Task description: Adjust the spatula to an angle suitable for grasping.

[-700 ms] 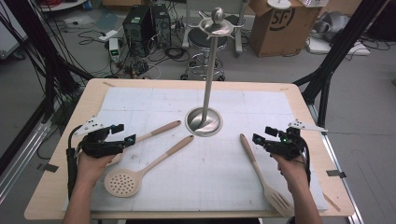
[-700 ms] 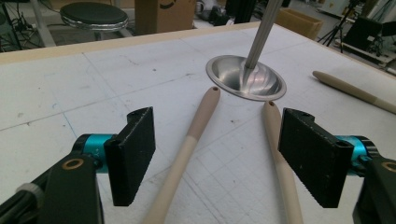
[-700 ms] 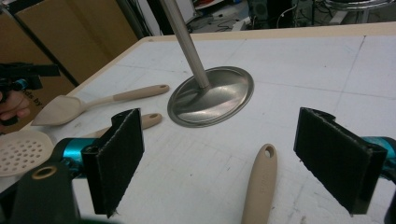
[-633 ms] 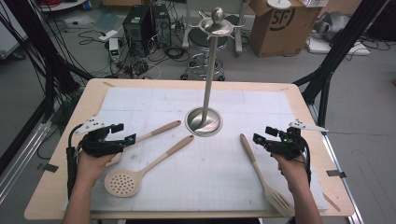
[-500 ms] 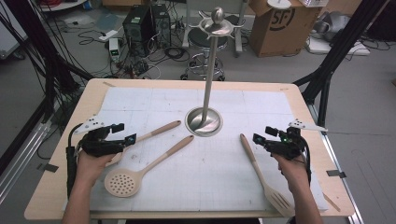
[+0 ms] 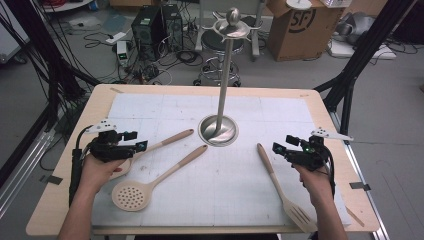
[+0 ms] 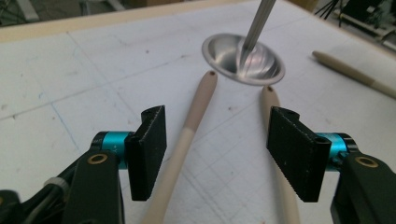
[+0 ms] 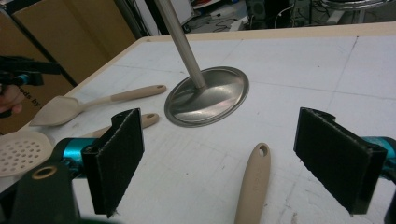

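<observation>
The spoon [image 6: 152, 146] lies left of the rack [image 6: 218, 130], its handle running up between the open jaws of the left gripper [image 6: 141, 145]. The spatula [image 6: 280, 189] handle lies between the right gripper's [image 6: 276, 148] open jaws. A good pickup means centring each handle, lowering, then closing squarely.

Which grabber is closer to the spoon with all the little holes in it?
Left. The left gripper hovers just above and left of the holey skimmer, by its handle. The right gripper is far across the mat, over the slotted spatula.
</observation>
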Motion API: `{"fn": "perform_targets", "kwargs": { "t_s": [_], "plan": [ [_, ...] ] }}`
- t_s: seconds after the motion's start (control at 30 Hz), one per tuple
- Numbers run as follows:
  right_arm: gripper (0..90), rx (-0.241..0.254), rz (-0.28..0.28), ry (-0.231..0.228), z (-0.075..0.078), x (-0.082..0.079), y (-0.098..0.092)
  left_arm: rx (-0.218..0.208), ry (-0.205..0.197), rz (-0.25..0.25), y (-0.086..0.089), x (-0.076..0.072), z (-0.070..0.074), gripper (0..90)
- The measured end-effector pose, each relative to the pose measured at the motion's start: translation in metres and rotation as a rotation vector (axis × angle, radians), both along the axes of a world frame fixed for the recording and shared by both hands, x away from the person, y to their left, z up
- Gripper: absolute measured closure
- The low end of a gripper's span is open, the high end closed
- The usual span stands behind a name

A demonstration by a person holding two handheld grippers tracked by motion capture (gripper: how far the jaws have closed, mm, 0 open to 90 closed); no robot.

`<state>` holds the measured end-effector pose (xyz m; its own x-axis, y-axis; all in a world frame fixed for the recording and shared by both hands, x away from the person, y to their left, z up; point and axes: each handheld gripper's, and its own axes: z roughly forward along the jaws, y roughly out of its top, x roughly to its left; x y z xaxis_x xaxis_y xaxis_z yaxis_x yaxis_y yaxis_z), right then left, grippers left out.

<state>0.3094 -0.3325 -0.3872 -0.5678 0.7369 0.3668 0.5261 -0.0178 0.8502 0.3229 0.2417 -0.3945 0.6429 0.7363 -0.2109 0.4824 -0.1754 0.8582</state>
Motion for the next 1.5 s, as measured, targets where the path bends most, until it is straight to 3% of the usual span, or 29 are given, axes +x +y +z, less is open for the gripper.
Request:
{"fn": "perform_targets", "kwargs": {
  "t_s": [0.07, 0.1, 0.27, 0.53, 0.7, 0.77, 0.9, 1.03, 1.17, 1.27, 1.5],
  "plan": [
    [15.1, -0.003, 0.001, -0.002, 0.000, 0.000, 0.000, 0.034, 0.025, 0.016, -0.002, 0.003, -0.004, 41.0],
    [15.1, -0.002, -0.001, -0.001, 0.000, 0.001, 0.000, 0.072, 0.045, 0.028, -0.003, 0.006, -0.006, 43.7],
    [15.1, -0.003, -0.004, 0.001, 0.000, 0.001, -0.001, 0.108, 0.094, 0.039, -0.006, 0.014, -0.007, 51.1],
    [15.1, 0.002, -0.009, -0.002, 0.001, 0.001, -0.003, 0.165, 0.142, 0.087, -0.008, 0.028, -0.008, 70.0],
    [15.1, -0.002, -0.011, 0.000, 0.000, 0.001, -0.004, 0.274, 0.187, 0.117, -0.010, 0.036, -0.015, 83.7],
    [15.1, -0.002, -0.011, 0.003, 0.000, 0.002, -0.004, 0.303, 0.214, 0.132, -0.011, 0.041, -0.017, 85.7],
    [15.1, -0.001, -0.009, 0.003, 0.000, 0.002, -0.004, 0.405, 0.269, 0.141, -0.018, 0.048, -0.022, 88.0],
    [15.1, -0.008, -0.019, 0.002, 0.001, 0.000, -0.005, 0.450, 0.330, 0.153, -0.018, 0.053, -0.030, 89.7],
    [15.1, -0.015, -0.021, 0.001, 0.001, 0.000, -0.005, 0.463, 0.376, 0.154, -0.016, 0.053, -0.034, 89.7],
    [15.1, -0.013, -0.020, 0.002, 0.001, 0.001, -0.004, 0.448, 0.409, 0.144, -0.015, 0.051, -0.036, 89.7],
    [15.1, -0.016, -0.021, -0.001, 0.002, 0.000, -0.002, 0.444, 0.423, 0.150, -0.019, 0.041, -0.036, 89.8]
  ]
}}
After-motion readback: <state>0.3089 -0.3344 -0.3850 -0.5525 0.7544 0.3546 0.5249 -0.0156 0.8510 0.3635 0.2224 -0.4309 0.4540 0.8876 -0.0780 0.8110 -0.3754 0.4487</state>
